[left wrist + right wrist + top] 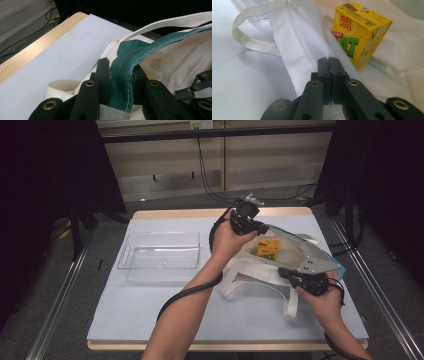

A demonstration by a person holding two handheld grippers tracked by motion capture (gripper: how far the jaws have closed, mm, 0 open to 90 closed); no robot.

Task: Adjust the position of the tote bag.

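We see the table (150,320) with its pale sheet, a clear tray (160,250) on the left half, well apart from the work. Right half: a white tote bag (250,270) with green trim lies on the sheet, its mouth held open between both grippers, handles trailing toward the near edge. Left gripper (262,227) sits at the bag's far rim; in the left gripper view its jaws pinch the green hem (122,75), fabric clamped between the pads. Right gripper (287,275) sits at the near rim; in the right gripper view its jaws are pressed together on the white bag edge (297,50). Inside the open bag stands a yellow drink carton (358,32), upright, just beyond the right gripper's tips.
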